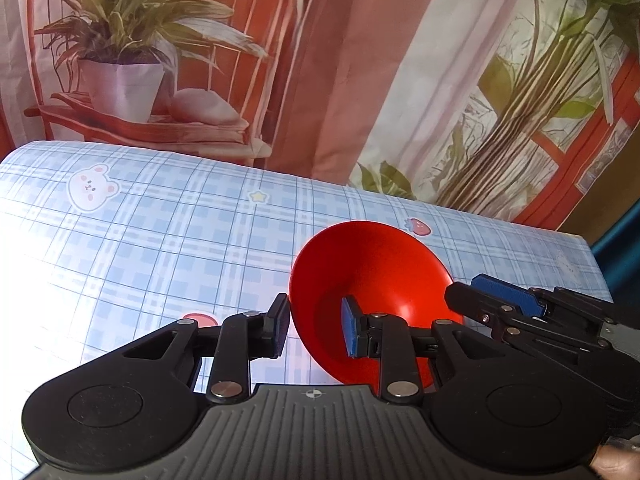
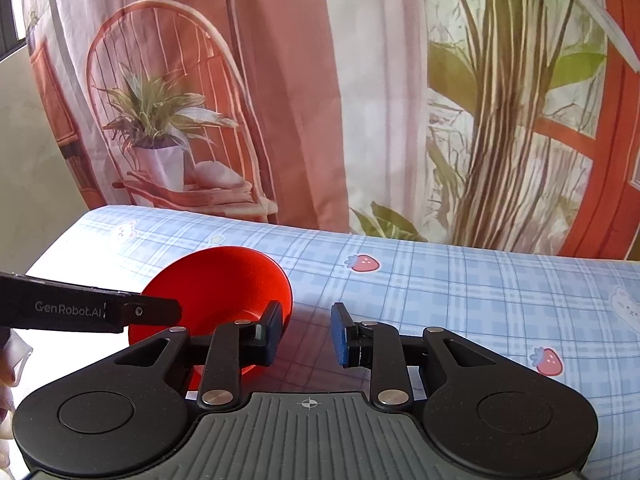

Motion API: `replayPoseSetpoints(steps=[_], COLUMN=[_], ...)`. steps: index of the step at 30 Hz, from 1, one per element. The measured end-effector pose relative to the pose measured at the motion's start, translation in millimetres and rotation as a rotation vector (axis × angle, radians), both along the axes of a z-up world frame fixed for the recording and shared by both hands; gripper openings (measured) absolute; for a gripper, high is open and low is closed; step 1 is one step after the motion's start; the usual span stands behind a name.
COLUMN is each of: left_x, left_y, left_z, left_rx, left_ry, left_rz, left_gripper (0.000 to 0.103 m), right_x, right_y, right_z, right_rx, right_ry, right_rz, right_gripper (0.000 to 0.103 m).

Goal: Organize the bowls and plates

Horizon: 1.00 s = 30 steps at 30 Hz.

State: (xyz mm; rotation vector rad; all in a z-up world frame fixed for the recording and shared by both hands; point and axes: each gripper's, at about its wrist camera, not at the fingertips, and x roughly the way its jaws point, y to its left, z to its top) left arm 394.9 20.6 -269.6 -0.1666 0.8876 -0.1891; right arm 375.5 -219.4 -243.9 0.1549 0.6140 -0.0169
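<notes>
Near the bench's [image 1: 168, 240] far edge, one red bowl [image 1: 372, 272] is straddled, ungripped, by narrowly parted left fingers [image 1: 280, 330]; right fingers [image 2: 272, 336] are parted, empty; sorting is judged barely begun.

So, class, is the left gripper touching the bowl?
Cannot tell. In the left wrist view the left gripper straddles the bowl rim; neither contact nor gap is plain.

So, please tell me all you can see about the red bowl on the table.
The red bowl is round, plain and glossy, and looks like plastic, with a wide flaring rim and a small flat bottom. It is empty and appears tilted on the blue checked tablecloth. The left gripper straddles its near rim, one finger inside and one outside, jaws open, pads not pressing. The right gripper is open beside it, with one finger at the rim; contact is unclear.
</notes>
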Motion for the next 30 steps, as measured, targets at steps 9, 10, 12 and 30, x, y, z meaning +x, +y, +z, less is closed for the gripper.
replayPoseSetpoints(steps=[9,10,12,30], left_x=[-1,-1,-3,-38], left_y=[0,0,-2,-16], left_z=[-4,-3,-1,47], left_rx=[0.015,0.016,0.013,0.038], left_ry=[-0.007,-0.012,-0.022,-0.131], left_rz=[-0.025,-0.027,-0.030,-0.073], left_gripper=[0.015,0.015,0.015,0.015], right_x=[4,3,2,-35], right_y=[8,8,7,2], right_z=[-7,-7,-6,40], right_rx=[0.006,0.002,0.003,0.004], right_ry=[0.012,0.008,0.002,-0.084], right_rz=[0.024,0.025,0.022,-0.009], right_gripper=[0.013,0.013,0.013,0.013])
